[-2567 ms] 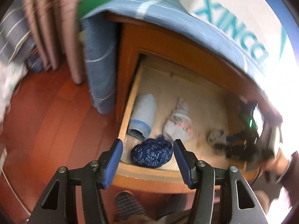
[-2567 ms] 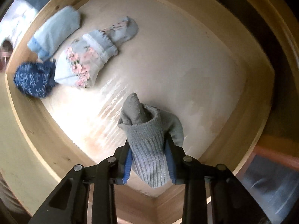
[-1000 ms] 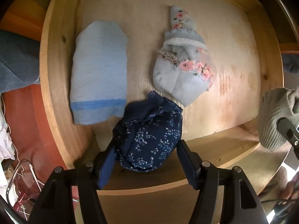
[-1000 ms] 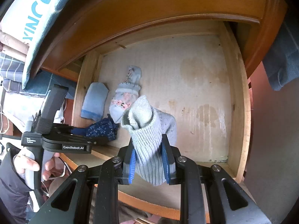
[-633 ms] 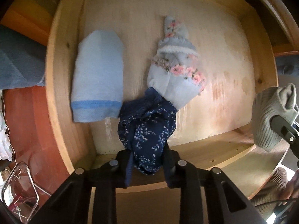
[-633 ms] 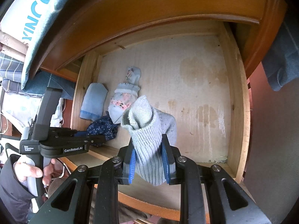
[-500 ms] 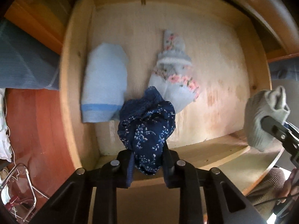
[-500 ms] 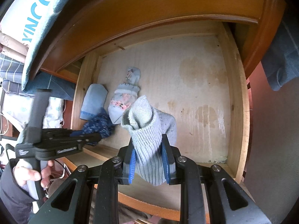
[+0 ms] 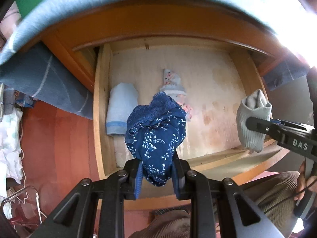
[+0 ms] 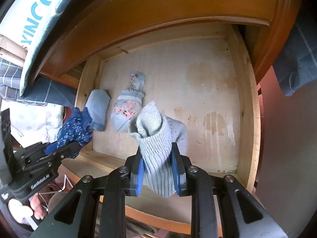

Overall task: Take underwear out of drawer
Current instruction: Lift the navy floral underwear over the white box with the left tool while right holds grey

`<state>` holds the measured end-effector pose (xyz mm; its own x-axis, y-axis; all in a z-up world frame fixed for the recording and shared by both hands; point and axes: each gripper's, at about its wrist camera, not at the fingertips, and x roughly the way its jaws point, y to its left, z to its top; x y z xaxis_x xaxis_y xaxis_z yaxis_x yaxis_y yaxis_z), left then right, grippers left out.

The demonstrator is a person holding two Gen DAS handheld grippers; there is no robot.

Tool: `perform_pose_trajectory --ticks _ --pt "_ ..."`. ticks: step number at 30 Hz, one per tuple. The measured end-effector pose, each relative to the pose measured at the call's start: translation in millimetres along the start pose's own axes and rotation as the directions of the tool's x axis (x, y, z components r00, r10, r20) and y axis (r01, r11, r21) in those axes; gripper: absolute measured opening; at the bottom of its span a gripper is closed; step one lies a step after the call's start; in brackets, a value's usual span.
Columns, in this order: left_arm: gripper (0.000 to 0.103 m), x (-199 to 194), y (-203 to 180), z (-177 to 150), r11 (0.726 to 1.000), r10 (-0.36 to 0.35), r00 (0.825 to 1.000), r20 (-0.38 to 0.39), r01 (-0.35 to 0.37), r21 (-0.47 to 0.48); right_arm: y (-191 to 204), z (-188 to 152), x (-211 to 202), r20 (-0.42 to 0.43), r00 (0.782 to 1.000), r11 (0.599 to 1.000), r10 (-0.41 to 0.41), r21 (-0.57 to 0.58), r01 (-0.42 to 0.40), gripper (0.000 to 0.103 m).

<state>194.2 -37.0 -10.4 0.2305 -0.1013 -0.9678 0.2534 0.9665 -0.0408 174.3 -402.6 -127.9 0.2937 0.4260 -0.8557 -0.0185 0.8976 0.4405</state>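
My left gripper [image 9: 157, 175] is shut on dark blue floral underwear [image 9: 156, 136] and holds it above the open wooden drawer [image 9: 100, 123]. It also shows in the right wrist view [image 10: 75, 128]. My right gripper [image 10: 158, 173] is shut on a grey ribbed sock roll [image 10: 156, 138], held above the drawer's front; the roll also shows in the left wrist view [image 9: 252, 119]. On the drawer floor lie a light blue folded piece [image 9: 121, 112] at the left and a grey floral piece [image 9: 172, 87] in the middle.
A blue striped bedsheet [image 9: 45, 85] hangs over the bed frame above the drawer. Red wooden floor [image 9: 59, 148] lies to the left, with white cloth [image 9: 10, 138] and a wire hanger [image 9: 19, 198]. The drawer's right half [image 10: 208, 99] holds nothing.
My left gripper closed on the dark blue underwear and lifted it up and back out of the drawer. My right gripper has stayed still with the grey sock roll.
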Motion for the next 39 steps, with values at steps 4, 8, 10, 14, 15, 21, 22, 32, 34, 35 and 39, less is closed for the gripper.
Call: perform_pose_trajectory --ticks 4,8,10,14,15,21,22,32,34,35,39 --pt "0.024 -22.9 0.7 -10.2 1.0 0.012 0.998 0.064 -0.012 -0.005 0.3 0.1 0.7 -0.002 1.0 1.0 -0.017 -0.003 0.017 0.022" --pt "0.024 -46.7 -2.2 -16.9 1.0 0.019 0.991 0.133 -0.019 -0.004 0.8 0.7 0.5 -0.001 1.0 1.0 -0.024 -0.005 0.024 0.022" --pt "0.024 -58.5 -5.2 -20.5 1.0 0.028 0.985 0.168 -0.029 0.002 1.0 0.6 0.3 -0.001 1.0 1.0 -0.029 -0.008 0.029 0.022" --pt "0.024 -78.8 -8.4 -25.7 0.999 0.038 0.974 0.222 -0.041 0.009 1.9 0.7 0.0 -0.001 0.999 0.999 -0.033 -0.012 0.033 0.022" --pt "0.024 -85.4 -8.8 -26.5 0.999 0.038 0.971 0.235 -0.042 0.011 1.8 0.8 -0.4 0.001 0.999 0.999 -0.033 -0.012 0.033 0.022" --pt "0.024 -116.2 -9.5 -26.5 0.999 0.037 0.953 0.299 -0.042 0.011 2.5 0.3 -2.4 0.006 0.999 0.999 -0.041 -0.02 0.041 0.022" --pt "0.024 -122.6 -8.2 -25.9 0.999 0.038 0.949 0.312 -0.043 0.009 2.4 0.2 -2.8 0.006 0.999 0.999 -0.042 -0.021 0.042 0.022" --pt "0.024 -195.0 4.6 -8.1 1.0 0.021 0.898 0.439 -0.015 -0.016 2.7 0.1 -3.8 0.009 0.999 0.999 -0.038 -0.018 0.038 0.022" --pt "0.024 -210.3 7.8 -3.0 1.0 0.001 0.89 0.457 0.006 -0.013 1.7 -0.1 -4.7 0.011 0.999 0.999 -0.033 -0.017 0.033 0.022" --pt "0.024 -216.3 9.1 -1.1 1.0 -0.002 0.884 0.467 0.01 -0.015 1.4 -0.1 -5.1 0.012 0.999 0.999 -0.032 -0.017 0.032 0.022" --pt "0.024 -246.6 10.8 14.2 1.0 0.003 0.856 0.517 -0.002 -0.002 1.3 0.1 -5.2 0.013 0.999 0.999 -0.029 -0.016 0.029 0.022"
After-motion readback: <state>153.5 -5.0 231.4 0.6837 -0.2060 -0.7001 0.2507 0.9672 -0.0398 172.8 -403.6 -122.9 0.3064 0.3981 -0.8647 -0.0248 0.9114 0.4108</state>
